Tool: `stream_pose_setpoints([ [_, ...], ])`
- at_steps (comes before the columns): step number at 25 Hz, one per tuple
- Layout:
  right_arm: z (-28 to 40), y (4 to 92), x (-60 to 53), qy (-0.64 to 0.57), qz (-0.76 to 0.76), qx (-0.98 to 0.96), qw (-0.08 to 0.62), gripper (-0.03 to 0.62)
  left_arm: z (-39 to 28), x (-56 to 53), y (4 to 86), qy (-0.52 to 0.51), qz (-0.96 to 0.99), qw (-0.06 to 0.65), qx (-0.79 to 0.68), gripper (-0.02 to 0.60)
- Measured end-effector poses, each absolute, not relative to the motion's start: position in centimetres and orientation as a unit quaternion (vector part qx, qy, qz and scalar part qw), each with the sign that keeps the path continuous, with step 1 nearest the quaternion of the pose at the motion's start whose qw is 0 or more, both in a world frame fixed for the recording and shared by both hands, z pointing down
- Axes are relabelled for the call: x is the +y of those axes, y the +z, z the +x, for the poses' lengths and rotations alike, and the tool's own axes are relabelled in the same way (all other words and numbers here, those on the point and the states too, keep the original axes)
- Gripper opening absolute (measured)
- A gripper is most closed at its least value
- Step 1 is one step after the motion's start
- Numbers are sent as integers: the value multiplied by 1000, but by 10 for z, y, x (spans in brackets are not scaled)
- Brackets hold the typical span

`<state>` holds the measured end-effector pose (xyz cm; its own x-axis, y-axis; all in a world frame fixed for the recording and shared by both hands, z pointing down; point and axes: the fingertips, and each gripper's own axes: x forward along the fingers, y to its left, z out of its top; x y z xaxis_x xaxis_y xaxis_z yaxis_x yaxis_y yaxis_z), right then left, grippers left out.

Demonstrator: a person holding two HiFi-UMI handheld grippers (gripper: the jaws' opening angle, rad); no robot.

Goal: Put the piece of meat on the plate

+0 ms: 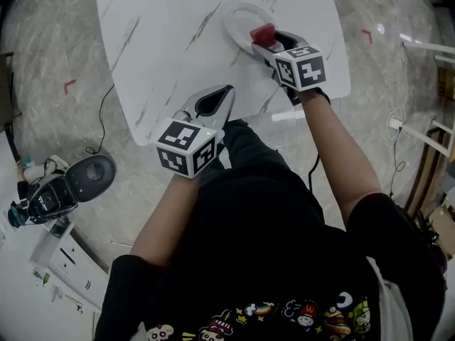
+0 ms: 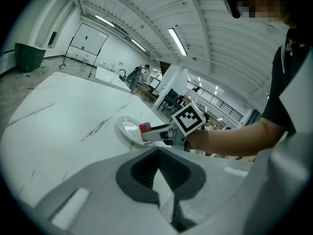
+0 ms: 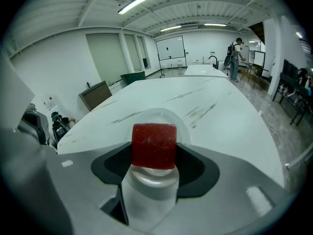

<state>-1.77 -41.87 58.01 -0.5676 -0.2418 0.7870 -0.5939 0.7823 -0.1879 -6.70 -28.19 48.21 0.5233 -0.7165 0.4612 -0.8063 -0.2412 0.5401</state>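
The piece of meat is a dark red cube, and my right gripper is shut on it. The cube hangs over the near rim of the round white plate, which sits on the white marble table. In the right gripper view the meat sits squeezed between the jaws, with the plate right behind and below it. My left gripper is shut on nothing and hovers at the table's near edge, well left of the plate. In the left gripper view the plate, meat and right gripper lie ahead.
The table's near edge runs just under my left gripper. On the floor at the left lie a round black device and a cable. White rails stand at the right. A person stands far off by another table.
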Motion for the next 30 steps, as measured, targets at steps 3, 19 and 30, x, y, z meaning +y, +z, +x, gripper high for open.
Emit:
stream_pose_setpoints([
  [3,-21,585,-422,215,238,-856,406,304,-68,-281,483,58,782,384,-488,2],
  [19,-36,598,-432,186,214,-845,453,305,-69,-271,480,58,773,389,-498,2],
  [30,-39,599,-434,171,210,-850,452,302,-89,-254,472,63,756,385,-526,2],
])
